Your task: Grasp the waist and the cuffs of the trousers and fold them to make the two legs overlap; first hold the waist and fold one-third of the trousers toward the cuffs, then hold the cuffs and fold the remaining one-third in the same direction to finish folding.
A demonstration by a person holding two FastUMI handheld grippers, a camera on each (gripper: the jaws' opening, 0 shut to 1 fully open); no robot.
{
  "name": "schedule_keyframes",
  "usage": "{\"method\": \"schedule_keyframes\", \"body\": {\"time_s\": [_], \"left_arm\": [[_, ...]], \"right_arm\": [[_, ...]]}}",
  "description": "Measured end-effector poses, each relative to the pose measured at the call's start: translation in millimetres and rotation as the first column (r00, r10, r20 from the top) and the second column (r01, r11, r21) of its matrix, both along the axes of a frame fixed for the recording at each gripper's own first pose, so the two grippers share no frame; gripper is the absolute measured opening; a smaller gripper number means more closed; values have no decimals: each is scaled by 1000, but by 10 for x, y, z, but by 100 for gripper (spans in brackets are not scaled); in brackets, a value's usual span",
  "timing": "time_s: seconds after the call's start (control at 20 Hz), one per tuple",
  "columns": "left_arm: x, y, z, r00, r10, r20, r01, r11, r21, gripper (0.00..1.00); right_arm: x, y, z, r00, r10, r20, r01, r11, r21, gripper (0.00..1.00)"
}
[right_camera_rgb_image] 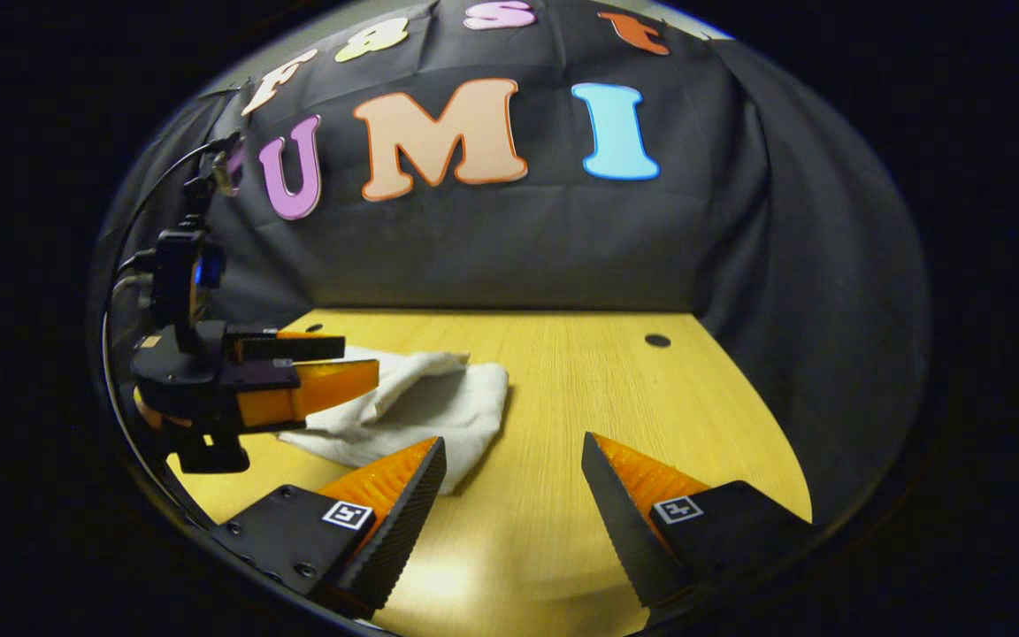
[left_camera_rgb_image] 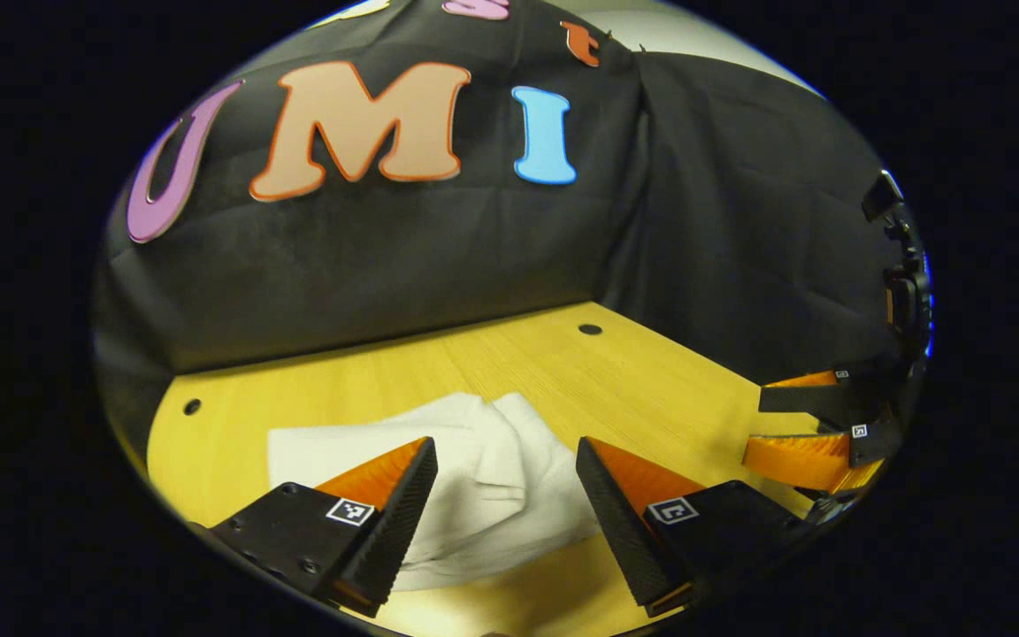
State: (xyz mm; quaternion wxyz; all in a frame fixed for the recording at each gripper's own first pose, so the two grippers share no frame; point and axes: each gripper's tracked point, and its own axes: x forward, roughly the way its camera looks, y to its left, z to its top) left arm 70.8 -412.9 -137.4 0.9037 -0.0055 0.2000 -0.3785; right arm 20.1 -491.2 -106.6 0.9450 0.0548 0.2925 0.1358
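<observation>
Trousers sit bunched in a small white bundle on the table, so the folding looks pretty much done, maybe just needs tidying. Left gripper hovers right over them, jaws wide and empty; right gripper hangs off to the side over bare wood, also wide open.
</observation>
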Motion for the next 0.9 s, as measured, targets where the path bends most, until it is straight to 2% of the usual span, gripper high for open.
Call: {"method": "schedule_keyframes", "body": {"time_s": [0.15,0.35,0.5,0.7,0.8,0.9], "left_arm": [[166,555,303,988,116,98,-117,993,12,96],[289,1350,691,947,260,189,-266,964,7,97],[396,1755,928,920,334,207,-334,942,-36,97],[497,2264,1151,860,435,265,-433,899,-69,97],[507,2473,1198,836,470,284,-469,880,-74,96],[510,2599,1211,826,488,281,-486,870,-81,96]], "right_arm": [[201,246,431,993,-26,118,24,999,20,99],[338,598,931,974,-43,224,30,998,61,99],[442,808,1195,957,-57,283,36,996,79,99],[477,950,1405,947,-99,306,65,991,119,98],[503,963,1537,931,-127,341,92,989,117,98],[490,970,1579,925,-132,356,106,990,91,96]]}}
